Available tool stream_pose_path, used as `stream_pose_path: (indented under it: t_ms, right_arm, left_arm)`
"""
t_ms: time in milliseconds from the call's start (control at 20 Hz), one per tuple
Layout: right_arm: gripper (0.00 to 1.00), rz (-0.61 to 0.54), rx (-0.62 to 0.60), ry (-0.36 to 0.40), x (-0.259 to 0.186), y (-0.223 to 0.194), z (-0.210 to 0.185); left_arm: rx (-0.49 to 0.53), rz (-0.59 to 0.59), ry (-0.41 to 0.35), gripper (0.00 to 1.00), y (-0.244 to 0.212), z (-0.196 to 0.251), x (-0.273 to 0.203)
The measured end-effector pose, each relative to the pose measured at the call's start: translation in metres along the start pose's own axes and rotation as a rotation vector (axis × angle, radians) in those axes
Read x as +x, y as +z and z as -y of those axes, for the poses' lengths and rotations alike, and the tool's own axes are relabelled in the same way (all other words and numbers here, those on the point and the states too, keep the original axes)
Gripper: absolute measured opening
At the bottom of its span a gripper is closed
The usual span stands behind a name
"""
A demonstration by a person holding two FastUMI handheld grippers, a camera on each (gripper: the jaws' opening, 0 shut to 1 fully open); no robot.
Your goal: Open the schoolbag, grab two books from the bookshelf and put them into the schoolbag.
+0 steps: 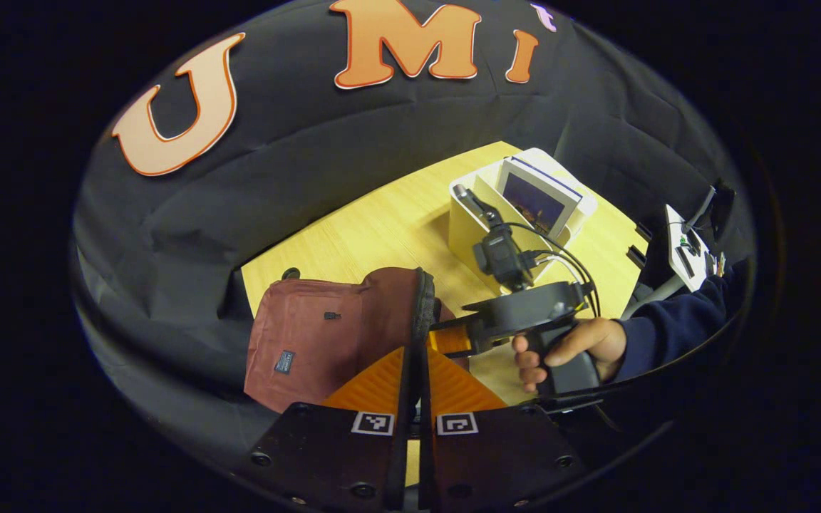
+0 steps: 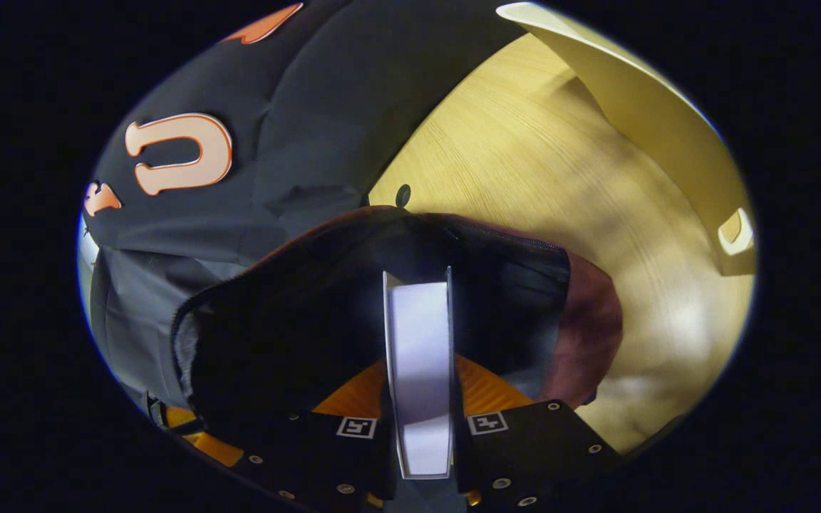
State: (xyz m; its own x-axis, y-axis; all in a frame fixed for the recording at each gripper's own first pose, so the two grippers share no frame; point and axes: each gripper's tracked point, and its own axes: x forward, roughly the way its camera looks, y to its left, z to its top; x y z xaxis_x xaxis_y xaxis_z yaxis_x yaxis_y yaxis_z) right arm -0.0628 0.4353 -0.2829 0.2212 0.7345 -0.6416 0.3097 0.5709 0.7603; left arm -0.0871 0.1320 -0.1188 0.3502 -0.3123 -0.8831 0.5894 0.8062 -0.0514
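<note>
The maroon schoolbag (image 1: 311,342) lies on the wooden table (image 1: 382,228), its top held open. My left gripper (image 1: 416,353) is shut on the bag's dark rim (image 1: 422,306) and holds it up. A hand holds my right gripper (image 1: 447,339), whose orange fingers reach into the bag's mouth. In the right gripper view, my right gripper (image 2: 419,370) is shut on a book (image 2: 419,335), seen page-edge on, inside the bag's dark interior (image 2: 296,320). The cream bookshelf (image 1: 467,221) stands behind with another book (image 1: 535,199) leaning in it.
A hand (image 1: 574,345) in a dark blue sleeve (image 1: 674,328) comes in from the right. A white device (image 1: 688,249) on a stand sits past the table's right edge. The bookshelf's wall (image 2: 653,121) rises close on the right in the right gripper view, with bare table (image 2: 524,178) between it and the bag.
</note>
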Motion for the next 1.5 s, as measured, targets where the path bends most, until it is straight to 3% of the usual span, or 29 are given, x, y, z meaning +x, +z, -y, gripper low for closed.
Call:
stream_pose_path:
  t_ms: [250, 400, 450, 550, 600, 650, 1100, 1500]
  right_arm:
    - [0.36, -0.001, 0.032, 0.010, 0.005, -0.013, 0.001]
    - [0.46, 0.017, -0.036, -0.022, -0.003, -0.007, -0.005]
    - [0.43, 0.006, -0.068, -0.046, -0.010, -0.007, -0.001]
    - [1.00, 0.007, -0.132, -0.089, -0.026, -0.001, 0.006]
    - [0.77, 0.012, -0.166, -0.101, -0.039, 0.002, 0.008]
    - [0.96, 0.021, -0.206, -0.120, -0.050, 0.005, 0.011]
    - [0.97, 0.139, -0.530, -0.345, -0.184, 0.077, 0.035]
    - [0.98, 0.137, -0.638, -0.555, -0.287, 0.129, 0.056]
  left_arm:
    - [-0.016, 0.010, 0.000, 0.08, -0.001, -0.004, 0.001]
    - [-0.058, 0.025, 0.000, 0.08, -0.002, -0.016, 0.000]
    - [-0.072, 0.035, 0.005, 0.08, 0.000, -0.021, -0.001]
    - [-0.087, 0.046, 0.018, 0.08, 0.003, -0.025, -0.002]
    - [-0.091, 0.047, 0.020, 0.08, 0.003, -0.026, -0.001]
    - [-0.093, 0.052, 0.022, 0.07, 0.004, -0.026, -0.006]
    - [-0.074, 0.041, 0.019, 0.07, -0.004, -0.012, 0.013]
    - [-0.100, 0.048, 0.024, 0.08, -0.010, -0.011, 0.017]
